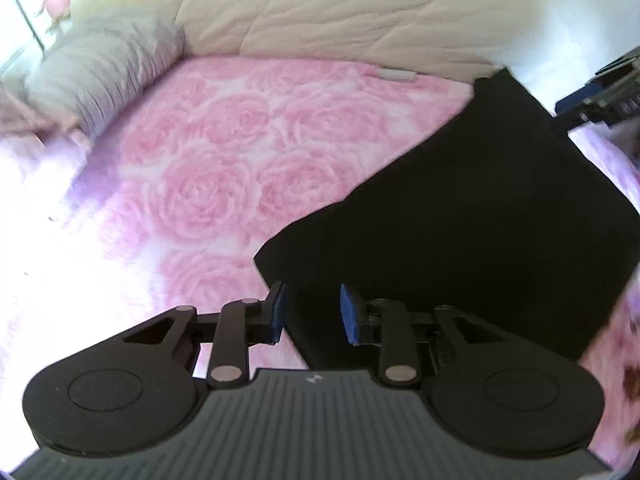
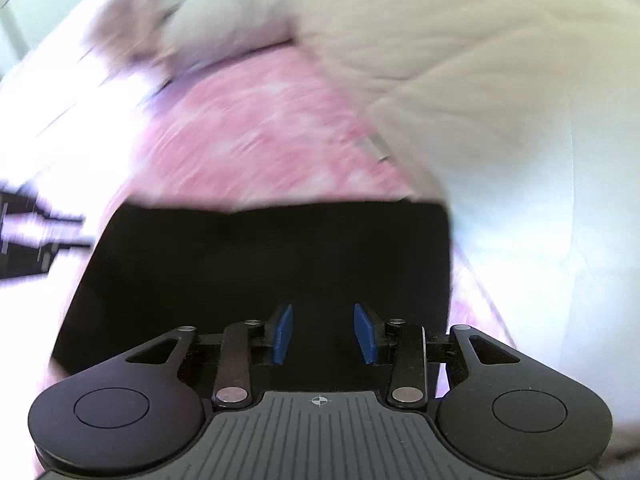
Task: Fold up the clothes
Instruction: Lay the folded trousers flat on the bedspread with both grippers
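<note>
A black garment lies folded in a flat rectangle on a pink rose-patterned blanket. My left gripper is open and empty above the garment's near left corner. In the right wrist view the same black garment fills the middle, and my right gripper is open and empty over its near edge. The right gripper also shows at the right edge of the left wrist view, beyond the garment. The left gripper shows blurred at the left edge of the right wrist view.
A cream quilted duvet is bunched along the far side of the bed. A grey ribbed pillow lies at the far left. A small white label sits at the blanket's far edge. The right wrist view is motion-blurred.
</note>
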The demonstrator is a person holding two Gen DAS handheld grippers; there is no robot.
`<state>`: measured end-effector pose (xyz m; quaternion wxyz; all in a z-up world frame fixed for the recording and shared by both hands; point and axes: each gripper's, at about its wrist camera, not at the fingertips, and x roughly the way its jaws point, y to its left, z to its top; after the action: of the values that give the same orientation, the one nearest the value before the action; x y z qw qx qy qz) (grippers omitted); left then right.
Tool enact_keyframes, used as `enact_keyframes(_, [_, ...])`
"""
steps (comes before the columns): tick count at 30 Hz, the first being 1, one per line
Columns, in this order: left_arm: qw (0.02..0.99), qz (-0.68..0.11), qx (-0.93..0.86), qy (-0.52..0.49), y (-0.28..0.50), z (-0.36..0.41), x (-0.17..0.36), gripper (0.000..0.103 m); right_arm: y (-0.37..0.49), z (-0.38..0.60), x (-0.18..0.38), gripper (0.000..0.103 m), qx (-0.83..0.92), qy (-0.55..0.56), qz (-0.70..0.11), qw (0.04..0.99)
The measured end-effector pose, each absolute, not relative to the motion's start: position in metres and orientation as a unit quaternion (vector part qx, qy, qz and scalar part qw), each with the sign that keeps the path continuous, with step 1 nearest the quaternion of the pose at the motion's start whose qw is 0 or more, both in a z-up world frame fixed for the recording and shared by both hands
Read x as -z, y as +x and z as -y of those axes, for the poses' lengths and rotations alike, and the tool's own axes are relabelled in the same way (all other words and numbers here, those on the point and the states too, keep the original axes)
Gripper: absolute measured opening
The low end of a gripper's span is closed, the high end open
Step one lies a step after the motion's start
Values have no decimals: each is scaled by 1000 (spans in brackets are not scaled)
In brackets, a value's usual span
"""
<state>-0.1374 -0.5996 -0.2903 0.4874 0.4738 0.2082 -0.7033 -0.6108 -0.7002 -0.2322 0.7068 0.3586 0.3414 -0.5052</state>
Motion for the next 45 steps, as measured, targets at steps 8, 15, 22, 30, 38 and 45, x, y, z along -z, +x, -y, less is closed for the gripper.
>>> enact_keyframes(8, [489, -237, 680, 493, -140, 622, 327, 24, -624, 777, 278, 39, 496, 377, -349, 700])
enact_keyframes(15, [477, -244, 671, 513, -143, 631, 325, 23, -608, 772, 262, 39, 497, 308, -380, 716])
enact_keyframes(22, [478, -237, 669, 518, -145, 631, 317, 22, -613, 776, 275, 39, 490, 332, -362, 721])
enact_keyframes(30, [461, -231, 691, 507, -164, 601, 311, 22, -610, 658, 250, 39, 489, 364, -336, 718])
enact_keyframes(38, [474, -227, 682, 508, -159, 581, 299, 23, -603, 595, 270, 39, 483, 383, -372, 694])
enact_keyframes(45, [464, -258, 664, 527, -162, 530, 309, 23, -583, 583, 279, 39, 467, 399, -372, 696])
